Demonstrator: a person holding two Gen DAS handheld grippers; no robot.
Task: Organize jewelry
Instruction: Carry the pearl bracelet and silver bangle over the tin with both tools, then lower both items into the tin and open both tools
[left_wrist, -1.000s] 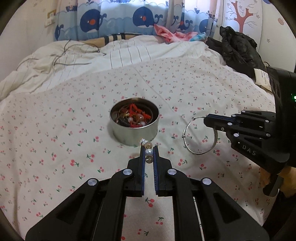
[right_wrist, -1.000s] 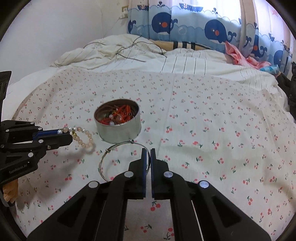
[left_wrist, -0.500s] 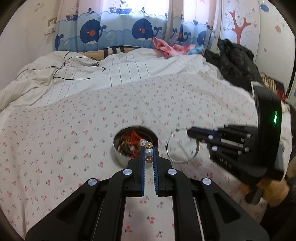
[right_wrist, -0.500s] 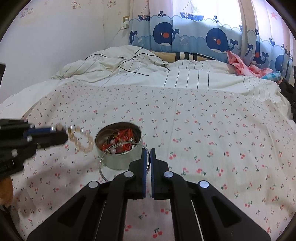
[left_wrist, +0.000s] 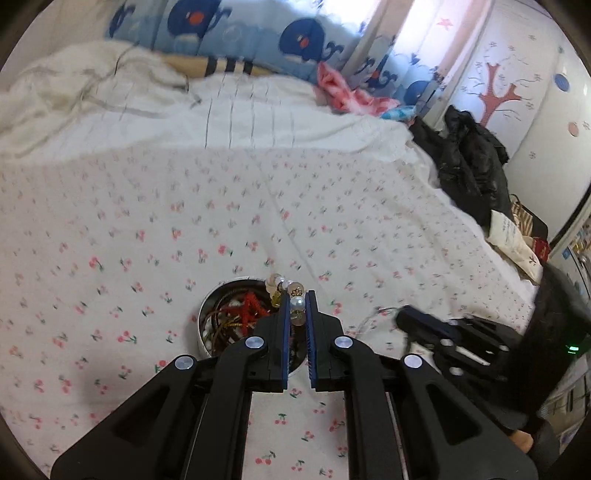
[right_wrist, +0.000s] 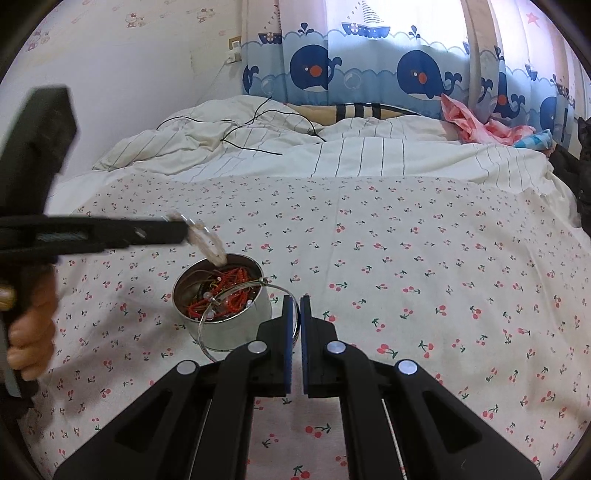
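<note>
A round metal tin (right_wrist: 240, 328) (left_wrist: 204, 317) with red and brown jewelry inside stands on the cherry-print bedsheet. My left gripper (left_wrist: 296, 308) is shut on a pearl bead bracelet (left_wrist: 291, 293); in the right wrist view the bracelet (right_wrist: 208, 245) hangs just above the tin's far rim. My right gripper (right_wrist: 294, 306) is shut on a thin silver bangle (right_wrist: 221, 304), held over the tin's near right side. The right gripper also shows in the left wrist view (left_wrist: 410, 317), right of the tin.
The bed is covered by the cherry-print sheet (right_wrist: 406, 266), with a striped white duvet (right_wrist: 332, 155) and a black cable (right_wrist: 251, 129) at the back. Black clothes (left_wrist: 469, 155) lie at the right edge. Whale curtains hang behind.
Both grippers have risen and moved in over the tin. The bead bracelet now hangs above the tin's rim, and the bangle sits over its near side.
</note>
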